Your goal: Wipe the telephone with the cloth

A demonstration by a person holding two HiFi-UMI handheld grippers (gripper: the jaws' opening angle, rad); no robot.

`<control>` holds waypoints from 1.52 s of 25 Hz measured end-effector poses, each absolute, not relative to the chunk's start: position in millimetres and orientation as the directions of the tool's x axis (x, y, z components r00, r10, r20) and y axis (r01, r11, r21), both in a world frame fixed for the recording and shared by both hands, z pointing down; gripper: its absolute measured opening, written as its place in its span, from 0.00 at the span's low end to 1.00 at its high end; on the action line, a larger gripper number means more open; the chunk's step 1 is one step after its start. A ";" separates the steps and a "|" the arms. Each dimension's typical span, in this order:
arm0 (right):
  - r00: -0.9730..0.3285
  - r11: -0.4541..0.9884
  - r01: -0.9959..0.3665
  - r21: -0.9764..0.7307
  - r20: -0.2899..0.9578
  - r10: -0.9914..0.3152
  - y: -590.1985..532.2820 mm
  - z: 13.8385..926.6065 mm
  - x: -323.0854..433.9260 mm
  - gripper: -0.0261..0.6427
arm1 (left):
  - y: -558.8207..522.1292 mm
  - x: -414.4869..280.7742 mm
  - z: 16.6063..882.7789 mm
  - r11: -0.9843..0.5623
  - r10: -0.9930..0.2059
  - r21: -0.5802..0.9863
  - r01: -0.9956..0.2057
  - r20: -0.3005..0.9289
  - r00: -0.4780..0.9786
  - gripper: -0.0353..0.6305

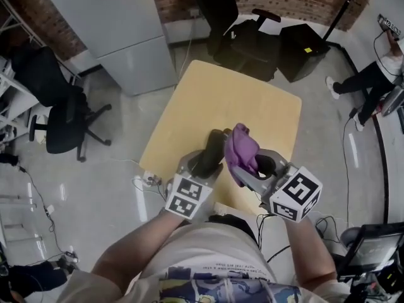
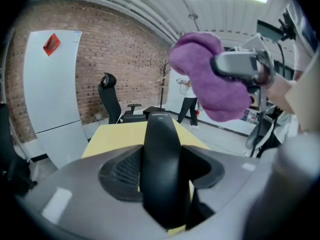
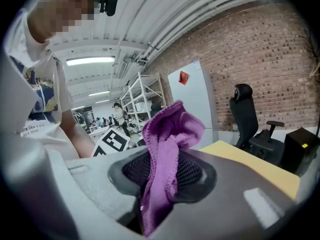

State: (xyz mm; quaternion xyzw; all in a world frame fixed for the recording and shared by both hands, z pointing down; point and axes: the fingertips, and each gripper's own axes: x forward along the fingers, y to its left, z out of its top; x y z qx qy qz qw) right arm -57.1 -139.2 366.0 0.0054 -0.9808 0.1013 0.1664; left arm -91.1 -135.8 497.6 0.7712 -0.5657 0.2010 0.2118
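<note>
1. Two claws hang above the yellow counter (image 1: 208, 100).
2. The left claw (image 1: 203, 164) pinches the black telephone handset (image 2: 161, 149) across its body; the handset points away from the person.
3. The right claw (image 1: 257, 169) pinches the purple cloth (image 3: 167, 134), which is bunched above the pads, just beside the handset's far end.
</note>
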 end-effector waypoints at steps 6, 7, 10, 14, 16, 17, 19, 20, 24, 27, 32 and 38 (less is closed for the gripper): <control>-0.959 0.986 0.033 -0.165 0.272 0.078 -108.3 343.0 -109.9 0.21 | -114.9 -70.4 484.2 -0.373 -0.760 0.125 -0.919 0.527 0.380 0.43; -0.958 0.985 0.047 -0.165 0.270 0.091 -102.9 343.7 -117.9 0.21 | -112.1 -68.8 484.5 -0.382 -0.757 0.130 -0.915 0.524 0.391 0.43; -0.952 0.983 0.068 -0.169 0.284 0.115 -88.3 350.6 -136.7 0.21 | -104.4 -69.9 475.5 -0.413 -0.741 0.138 -0.900 0.524 0.421 0.43; -0.939 0.985 0.068 -0.160 0.322 0.117 -75.2 365.1 -147.3 0.21 | -92.7 -73.3 468.7 -0.439 -0.723 0.155 -0.885 0.523 0.451 0.43; -0.937 0.987 0.045 -0.152 0.336 0.095 -78.1 370.6 -146.5 0.20 | -88.2 -74.3 467.0 -0.450 -0.719 0.160 -0.879 0.519 0.463 0.43; -0.937 0.989 0.029 -0.146 0.340 0.078 -81.7 371.5 -145.6 0.20 | -86.2 -75.1 466.0 -0.455 -0.717 0.163 -0.876 0.516 0.469 0.43; -0.937 0.991 -0.002 -0.131 0.346 0.043 -90.4 371.3 -143.3 0.20 | -81.0 -77.0 464.7 -0.462 -0.715 0.168 -0.871 0.509 0.478 0.44; -0.937 0.992 -0.018 -0.123 0.347 0.027 -95.1 371.1 -141.6 0.20 | -78.3 -77.8 464.5 -0.466 -0.715 0.169 -0.868 0.507 0.482 0.43; -0.936 0.991 -0.082 -0.108 0.350 -0.039 -115.2 368.6 -131.8 0.20 | -69.1 -79.3 462.0 -0.483 -0.707 0.177 -0.858 0.499 0.501 0.43; -0.932 0.989 -0.120 -0.092 0.353 -0.080 -129.4 364.1 -126.1 0.20 | -64.4 -81.2 458.5 -0.487 -0.707 0.180 -0.854 0.492 0.507 0.43; -0.930 0.984 -0.162 -0.072 0.346 -0.128 -143.0 353.7 -112.1 0.20 | -60.0 -78.0 459.8 -0.486 -0.707 0.192 -0.852 0.487 0.513 0.43; -0.949 0.993 -0.095 -0.065 0.307 -0.071 -110.9 331.8 -122.8 0.20 | -61.3 -76.7 461.1 -0.487 -0.707 0.194 -0.852 0.485 0.514 0.43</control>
